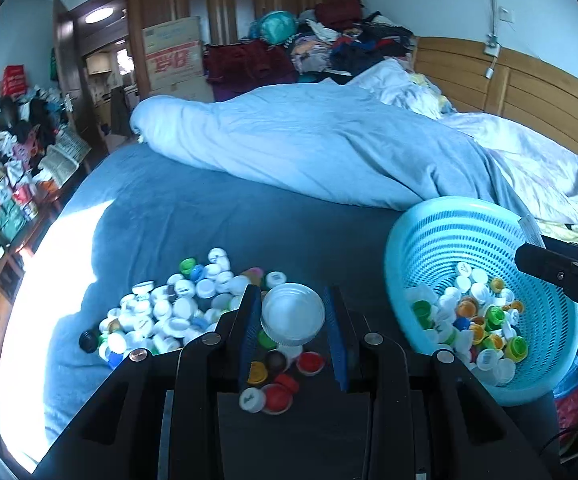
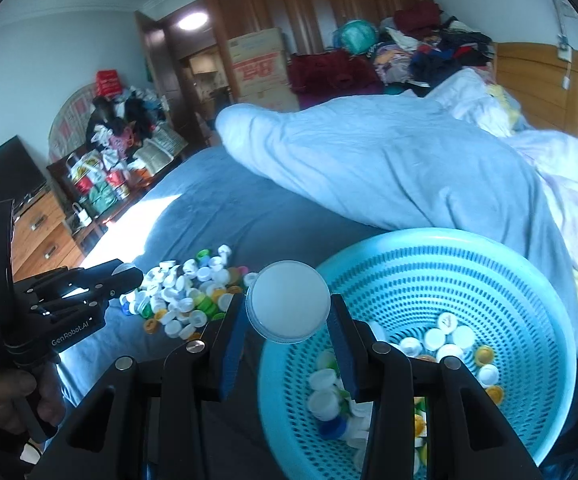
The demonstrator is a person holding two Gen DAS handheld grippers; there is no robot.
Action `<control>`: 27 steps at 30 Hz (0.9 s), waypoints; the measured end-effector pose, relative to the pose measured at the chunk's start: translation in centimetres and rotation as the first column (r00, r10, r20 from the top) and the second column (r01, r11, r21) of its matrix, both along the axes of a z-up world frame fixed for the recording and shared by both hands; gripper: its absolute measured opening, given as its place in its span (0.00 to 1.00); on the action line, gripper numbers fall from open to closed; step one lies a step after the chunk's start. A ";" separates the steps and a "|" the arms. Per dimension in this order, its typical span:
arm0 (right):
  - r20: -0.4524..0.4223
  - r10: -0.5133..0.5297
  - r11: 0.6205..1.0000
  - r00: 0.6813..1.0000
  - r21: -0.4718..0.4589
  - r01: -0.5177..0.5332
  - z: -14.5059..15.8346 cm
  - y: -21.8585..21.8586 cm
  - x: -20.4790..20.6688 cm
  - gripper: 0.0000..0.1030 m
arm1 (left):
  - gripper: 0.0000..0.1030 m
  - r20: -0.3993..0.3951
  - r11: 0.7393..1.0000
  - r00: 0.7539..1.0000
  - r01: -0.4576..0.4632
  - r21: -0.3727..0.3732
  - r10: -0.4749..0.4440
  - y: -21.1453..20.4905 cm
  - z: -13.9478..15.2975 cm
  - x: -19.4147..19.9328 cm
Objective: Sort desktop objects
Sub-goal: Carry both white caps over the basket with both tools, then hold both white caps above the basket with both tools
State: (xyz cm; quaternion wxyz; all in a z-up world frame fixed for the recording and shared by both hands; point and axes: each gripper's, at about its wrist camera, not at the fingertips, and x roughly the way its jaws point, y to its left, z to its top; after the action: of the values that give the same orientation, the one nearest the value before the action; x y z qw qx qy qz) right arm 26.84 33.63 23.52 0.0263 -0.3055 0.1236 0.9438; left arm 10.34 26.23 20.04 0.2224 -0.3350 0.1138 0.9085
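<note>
While left gripper (image 1: 293,316) clamps clear lid (image 1: 293,312) | right gripper (image 2: 289,308) clamps white lid (image 2: 288,300)

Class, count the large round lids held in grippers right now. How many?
2. One clear lid sits in the left gripper; one white lid in the right gripper, at the basket's edge.

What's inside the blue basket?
Inside the blue basket lie lots of bottle caps: white, yellow, green, blue. The right gripper hides some; caps underneath the pile are covered.
</note>
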 end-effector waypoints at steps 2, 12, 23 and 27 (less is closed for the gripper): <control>-0.003 -0.014 1.000 1.000 -0.001 0.014 0.0 0.6 0.5 0.43 | 0.27 0.009 1.000 1.000 0.019 -0.006 -0.019 1.2 0.0 0.1; -0.010 -0.089 0.996 0.996 -0.007 0.089 0.0 3.6 2.5 0.43 | 0.27 0.065 0.991 0.989 0.133 -0.013 -0.132 6.9 -0.1 0.5; 0.007 -0.166 0.986 0.986 -0.002 0.166 -0.4 6.3 4.5 0.43 | 0.27 0.147 0.963 0.953 0.268 0.009 -0.266 13.8 -0.1 1.1; 0.033 -0.195 0.981 0.980 0.008 0.195 -0.9 7.6 5.0 0.43 | 0.27 0.172 0.954 0.940 0.298 0.013 -0.296 15.8 -0.5 1.4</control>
State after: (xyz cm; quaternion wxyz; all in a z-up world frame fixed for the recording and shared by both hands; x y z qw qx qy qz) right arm 31.80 41.24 22.62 0.1214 -0.3075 0.1501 0.9317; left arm 11.72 42.05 19.56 0.3635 -0.3928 0.1495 0.8314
